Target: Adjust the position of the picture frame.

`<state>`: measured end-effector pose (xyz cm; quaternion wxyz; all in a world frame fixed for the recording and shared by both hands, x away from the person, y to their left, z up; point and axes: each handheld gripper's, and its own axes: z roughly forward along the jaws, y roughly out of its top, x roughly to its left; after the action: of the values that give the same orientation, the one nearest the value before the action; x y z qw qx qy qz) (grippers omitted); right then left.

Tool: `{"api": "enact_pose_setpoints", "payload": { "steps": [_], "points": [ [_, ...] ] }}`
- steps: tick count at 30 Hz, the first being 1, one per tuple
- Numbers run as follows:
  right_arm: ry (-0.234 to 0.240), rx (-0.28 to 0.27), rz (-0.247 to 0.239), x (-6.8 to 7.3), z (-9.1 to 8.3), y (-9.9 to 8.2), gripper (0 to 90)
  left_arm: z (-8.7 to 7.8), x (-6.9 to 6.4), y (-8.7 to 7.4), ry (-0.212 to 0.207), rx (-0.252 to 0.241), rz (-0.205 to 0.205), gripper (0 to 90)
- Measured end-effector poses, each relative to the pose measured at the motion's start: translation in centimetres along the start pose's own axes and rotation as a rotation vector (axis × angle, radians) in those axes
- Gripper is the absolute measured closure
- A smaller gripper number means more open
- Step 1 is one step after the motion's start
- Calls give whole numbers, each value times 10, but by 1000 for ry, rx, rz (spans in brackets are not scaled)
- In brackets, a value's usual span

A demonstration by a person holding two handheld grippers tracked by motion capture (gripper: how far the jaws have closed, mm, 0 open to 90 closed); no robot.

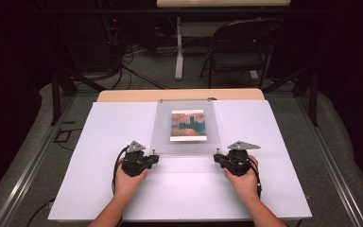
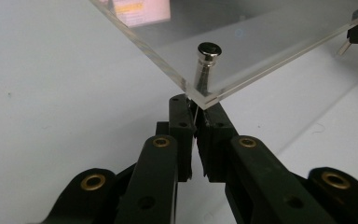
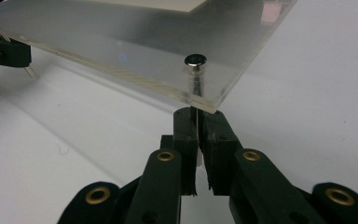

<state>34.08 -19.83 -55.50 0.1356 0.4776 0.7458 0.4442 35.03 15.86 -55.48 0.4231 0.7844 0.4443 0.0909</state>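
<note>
Both my tongs meet the clear acrylic panel (image 1: 186, 144) on the white board (image 1: 123, 189): my left gripper (image 1: 155, 157) sits at the panel's 7 o'clock corner and my right gripper (image 1: 216, 157) at its 5 o'clock corner, with the printed picture (image 1: 187, 125) lying under the panel toward 12 o'clock from my hands. In the left gripper view the jaws of the left gripper (image 2: 196, 109) are pinched nearly together on what looks like a thin clear sheet (image 2: 194, 122), right below the panel corner and its metal stud (image 2: 209, 49). The right gripper (image 3: 198, 116) does the same under its own stud (image 3: 195, 60), nipping the sheet edge (image 3: 198, 123). What exactly the film is I cannot tell, since it is barely visible. The risks, as I judge them: the hold is only a sliver of slick film, so a tug could slip it out of one pair of jaws. An uneven pull from 7 and 5 o'clock could skew or crease it. Lifting my tips could knock the panel corner (image 3: 205, 100) and shift the picture beneath
</note>
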Motion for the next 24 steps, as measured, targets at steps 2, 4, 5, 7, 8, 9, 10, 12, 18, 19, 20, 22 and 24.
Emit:
{"api": "enact_pose_setpoints", "payload": {
  "steps": [2, 4, 5, 7, 8, 9, 10, 12, 18, 19, 20, 22, 24],
  "points": [
    [1, -1, 0, 0, 1, -1, 846, 0, 1, 0, 0, 7, 5, 846],
    [-4, 10, -3, 0, 2, -1, 847, 1, 1, -1, 4, 11, 1, 845],
    [-3, 13, -5, 0, 3, -2, 846, 2, 1, -2, 4, 15, -3, 844],
    [-5, 18, -7, 0, 4, -3, 846, 2, 1, -2, 0, 10, -4, 843],
    [-4, 19, -7, 0, 4, -3, 846, 2, 1, -2, 1, 10, -3, 843],
    [-3, 18, -8, 0, 4, -3, 846, 2, 1, -2, -1, 9, -6, 842],
    [-2, 15, -9, 0, 4, -3, 846, 2, 2, -2, -5, 12, -6, 841],
    [-2, 13, -9, 0, 4, -4, 847, 2, 2, -3, -10, 5, -20, 838],
    [-1, 10, -10, 0, 4, -5, 847, 2, 3, -4, -16, 0, -27, 833],
    [0, 4, -9, -1, 5, -5, 847, 2, 3, -4, -15, -2, -32, 832],
    [0, 6, -8, 0, 4, -5, 846, 2, 3, -4, -17, -7, -36, 830],
    [2, 5, -5, 0, 4, -5, 845, 2, 3, -5, -18, -8, -37, 826],
    [3, 9, 2, -1, 4, -5, 842, 1, 3, -5, -17, -15, -40, 819]
  ]
}}
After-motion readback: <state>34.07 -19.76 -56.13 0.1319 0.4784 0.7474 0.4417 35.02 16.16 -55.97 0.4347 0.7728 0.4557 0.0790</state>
